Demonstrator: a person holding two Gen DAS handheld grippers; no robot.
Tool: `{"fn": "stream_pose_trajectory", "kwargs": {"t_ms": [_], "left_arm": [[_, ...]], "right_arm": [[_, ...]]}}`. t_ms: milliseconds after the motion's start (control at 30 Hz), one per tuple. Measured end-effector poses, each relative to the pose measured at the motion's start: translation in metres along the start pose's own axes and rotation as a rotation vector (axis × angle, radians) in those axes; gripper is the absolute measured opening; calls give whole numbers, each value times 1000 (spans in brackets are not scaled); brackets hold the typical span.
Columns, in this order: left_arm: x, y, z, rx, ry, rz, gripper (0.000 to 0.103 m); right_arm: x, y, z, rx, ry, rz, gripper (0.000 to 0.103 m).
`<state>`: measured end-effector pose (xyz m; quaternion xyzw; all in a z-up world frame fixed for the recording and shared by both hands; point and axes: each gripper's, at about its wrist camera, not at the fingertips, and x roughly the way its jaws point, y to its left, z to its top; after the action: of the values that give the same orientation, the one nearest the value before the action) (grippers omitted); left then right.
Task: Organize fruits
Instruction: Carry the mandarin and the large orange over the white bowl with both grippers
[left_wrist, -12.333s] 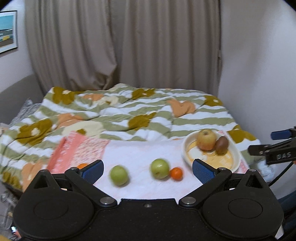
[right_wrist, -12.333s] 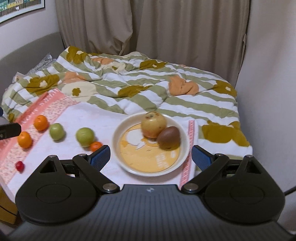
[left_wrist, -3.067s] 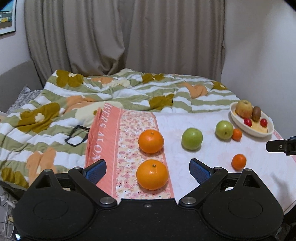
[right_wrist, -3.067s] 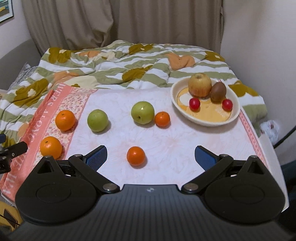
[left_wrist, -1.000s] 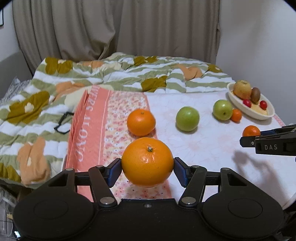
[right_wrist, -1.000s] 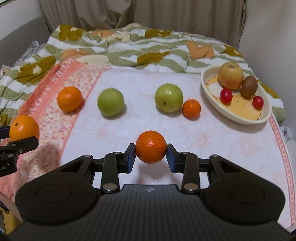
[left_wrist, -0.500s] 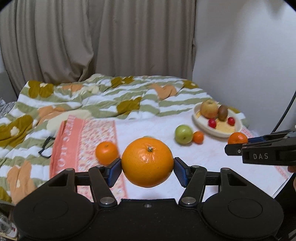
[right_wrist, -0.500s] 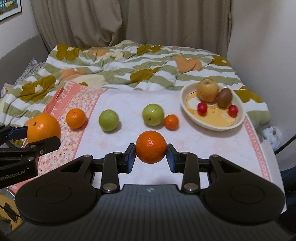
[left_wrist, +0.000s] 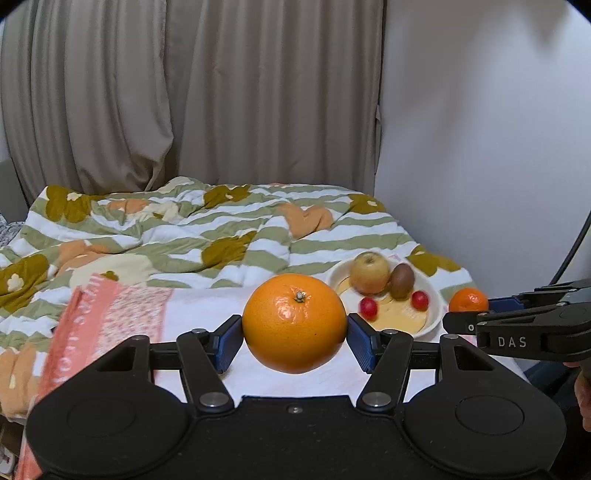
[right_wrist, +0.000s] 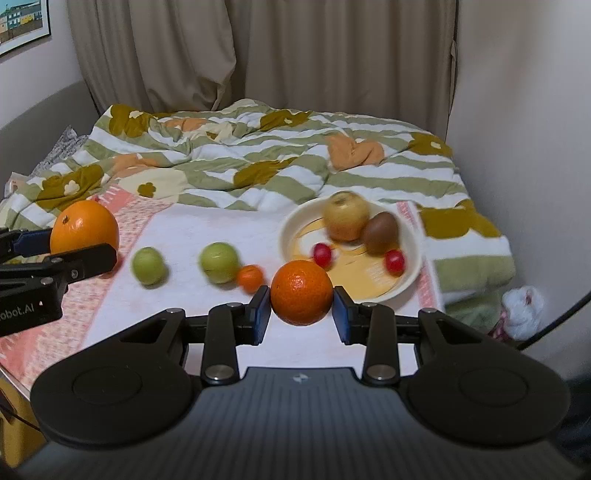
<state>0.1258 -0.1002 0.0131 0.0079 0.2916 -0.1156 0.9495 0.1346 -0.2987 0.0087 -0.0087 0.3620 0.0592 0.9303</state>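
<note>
A: Carrying two fruits — left gripper (left_wrist: 294, 341) clenched on the big orange (left_wrist: 294, 323), right gripper (right_wrist: 301, 308) clenched on the small orange (right_wrist: 301, 292), both lifted off the cloth.
B: Bowl (right_wrist: 412, 271)?
A: Far right, just beyond the right gripper; that hand's nearer, left comes from the left.

Striped floral quilt (right_wrist: 280, 155), beige curtains (right_wrist: 295, 51), framed picture (right_wrist: 22, 22)

A home bedroom: a bed under a rumpled green-striped floral duvet (right_wrist: 280, 155) fills the corner between floor-length beige curtains (right_wrist: 295, 55) and a bare white wall (left_wrist: 480, 129), with a framed picture (right_wrist: 22, 26) hanging at left.
</note>
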Motion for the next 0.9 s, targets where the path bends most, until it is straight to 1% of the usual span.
{"fn": "stream_pose_trajectory", "kwargs": {"t_ms": [133, 233, 367, 600, 733, 900], "left_arm": [[20, -31, 11, -19, 6, 10, 65], [37, -48, 17, -45, 9, 0, 65], [61, -72, 23, -37, 25, 13, 65], [105, -102, 30, 0, 76, 5, 65], [132, -114, 30, 43, 118, -25, 65], [163, -123, 27, 94, 169, -69, 65]], "right_arm": [[10, -40, 11, -15, -1, 19, 51], [21, -65, 19, -34, 2, 36, 51], [41, -93, 28, -60, 24, 59, 51], [72, -124, 39, -51, 59, 82, 51], [87, -135, 40, -44, 79, 79, 51], [100, -144, 40, -19, 100, 53, 51]]}}
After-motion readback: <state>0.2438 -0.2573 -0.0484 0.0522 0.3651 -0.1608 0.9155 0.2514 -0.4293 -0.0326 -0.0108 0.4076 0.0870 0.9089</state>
